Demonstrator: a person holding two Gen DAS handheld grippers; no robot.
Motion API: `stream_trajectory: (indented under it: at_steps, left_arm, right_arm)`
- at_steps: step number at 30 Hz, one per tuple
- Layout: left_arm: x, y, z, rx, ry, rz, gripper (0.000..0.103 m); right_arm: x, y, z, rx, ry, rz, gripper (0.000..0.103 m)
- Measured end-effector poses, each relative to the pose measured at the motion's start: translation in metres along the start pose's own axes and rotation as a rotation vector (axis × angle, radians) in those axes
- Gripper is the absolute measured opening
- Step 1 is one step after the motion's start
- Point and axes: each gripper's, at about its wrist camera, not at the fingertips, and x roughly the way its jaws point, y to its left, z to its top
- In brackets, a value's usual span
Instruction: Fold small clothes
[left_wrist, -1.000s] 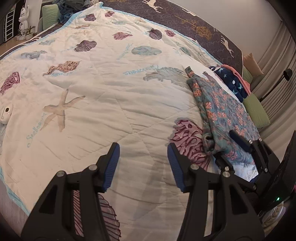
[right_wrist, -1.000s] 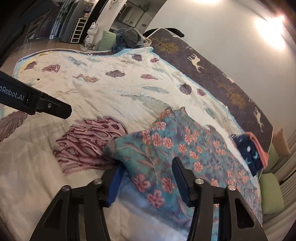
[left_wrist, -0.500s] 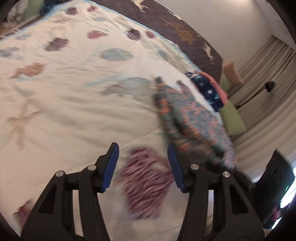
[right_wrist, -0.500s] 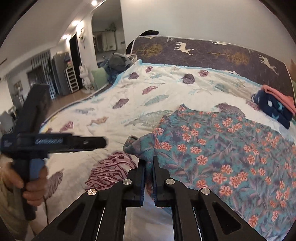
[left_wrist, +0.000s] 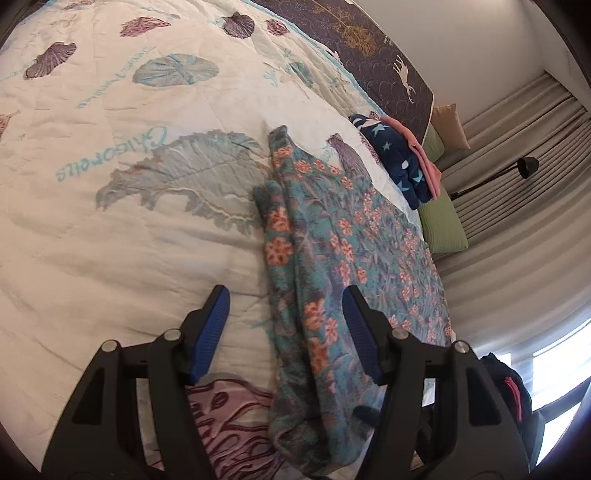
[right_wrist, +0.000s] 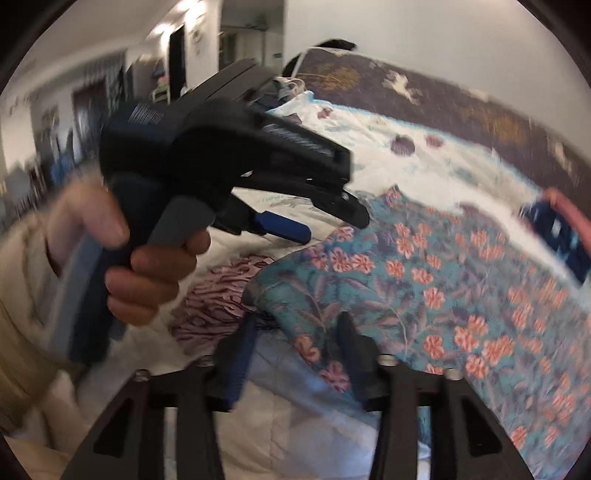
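Note:
A teal garment with orange flowers (left_wrist: 354, 236) lies folded lengthwise on the seashell quilt (left_wrist: 147, 229). My left gripper (left_wrist: 284, 314) hovers over its near folded edge. The jaws are opening, the fabric lies below them, and neither pad presses on it. In the blurred right wrist view, my right gripper (right_wrist: 295, 328) is at the garment's (right_wrist: 424, 280) near corner. Its jaws are opening too, with the corner lying loose between the fingers. A hand (right_wrist: 147, 280) holds the left gripper (right_wrist: 325, 221) just above the fabric's left edge.
A folded stack, navy with stars and pink (left_wrist: 399, 162), sits at the far right of the bed near a dark deer-print headboard (left_wrist: 369, 55). Green pillows (left_wrist: 439, 225), grey curtains and a floor lamp (left_wrist: 524, 166) stand beyond the right edge. Bare quilt stretches left.
The left gripper swung right, from bare quilt to over the garment's folded edge. The right gripper shut on the garment's corner, then opened again, and its view rolled.

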Motion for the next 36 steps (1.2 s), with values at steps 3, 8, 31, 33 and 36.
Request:
stream_trajectory:
  at_steps: [3,8,31,33,36]
  left_arm:
    - [-0.007,0.009,0.002,-0.020,-0.015,0.004,0.064]
    - [-0.009,0.016,0.007,-0.038,-0.010,-0.015,0.064]
    - [0.025,-0.117,0.056,0.175,0.042,-0.062,0.008]
    - [0.031,-0.140,0.057,0.203,0.049,-0.064,0.008]
    - [0.044,-0.177,0.054,0.263,0.056,-0.054,0.008]
  right_arm:
    - [0.010,0.022,-0.002,-0.106,-0.005,-0.114,0.054]
    - [0.030,0.042,0.003,-0.184,-0.021,-0.285,0.040]
    - [-0.060,-0.054,0.018,0.299,-0.244,-0.078,0.006]
    - [-0.078,-0.069,0.013,0.350,-0.283,-0.089,0.006]
    - [-0.097,-0.097,0.005,0.425,-0.322,-0.093,0.006]
